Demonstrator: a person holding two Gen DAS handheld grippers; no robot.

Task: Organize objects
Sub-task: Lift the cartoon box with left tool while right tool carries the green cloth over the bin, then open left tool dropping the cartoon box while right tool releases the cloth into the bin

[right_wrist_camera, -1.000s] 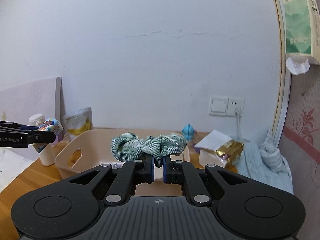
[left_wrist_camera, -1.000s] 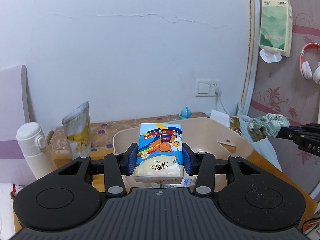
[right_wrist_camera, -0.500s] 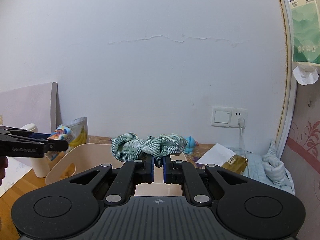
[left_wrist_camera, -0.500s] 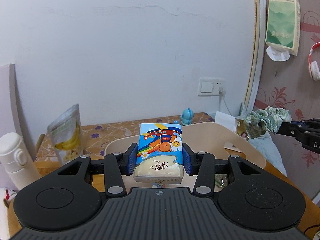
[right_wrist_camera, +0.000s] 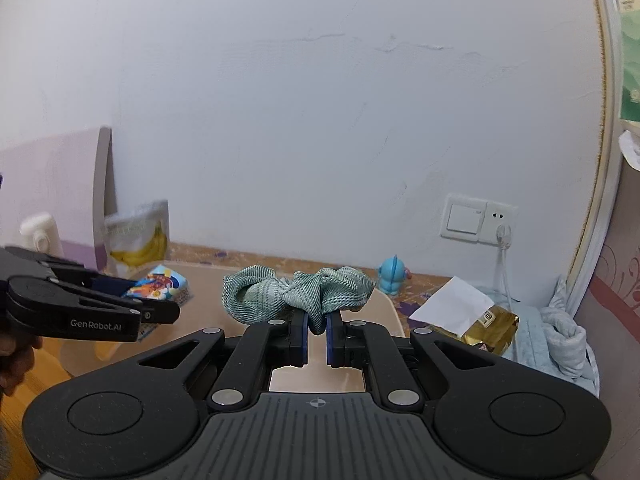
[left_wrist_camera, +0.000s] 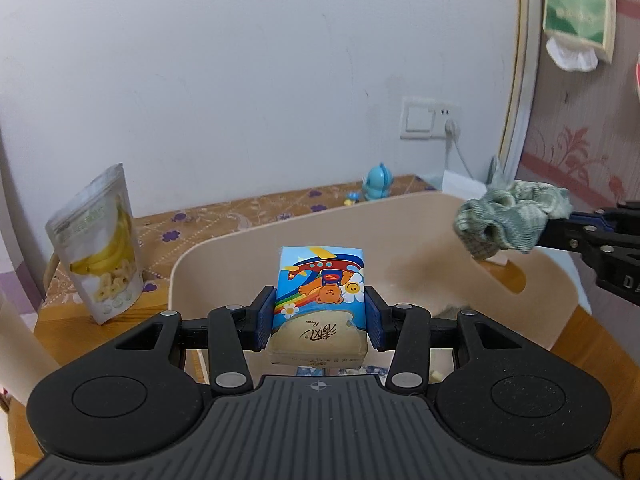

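Note:
My left gripper (left_wrist_camera: 319, 322) is shut on a small tissue pack (left_wrist_camera: 320, 300) printed with a cartoon bear and plane. It holds the pack above the near side of a beige plastic basket (left_wrist_camera: 248, 248). My right gripper (right_wrist_camera: 317, 338) is shut on a green fabric scrunchie (right_wrist_camera: 298, 294) above the same basket (right_wrist_camera: 386, 308). In the left wrist view the right gripper (left_wrist_camera: 560, 232) with the scrunchie (left_wrist_camera: 510, 226) hangs over the basket's right side. In the right wrist view the left gripper (right_wrist_camera: 160, 312) holds the pack (right_wrist_camera: 160, 284) at the left.
A banana chip pouch (left_wrist_camera: 98, 244) stands left of the basket, next to a white bottle (right_wrist_camera: 40, 232). A blue toy figure (left_wrist_camera: 378, 182) stands by the wall under a socket (left_wrist_camera: 430, 118). A gold packet with white paper (right_wrist_camera: 474, 318) and pale cloth (right_wrist_camera: 560, 332) lie to the right.
Both grippers have moved forward and lower over the basket, each keeping its hold. The right gripper and scrunchie now sit closer to the left gripper.

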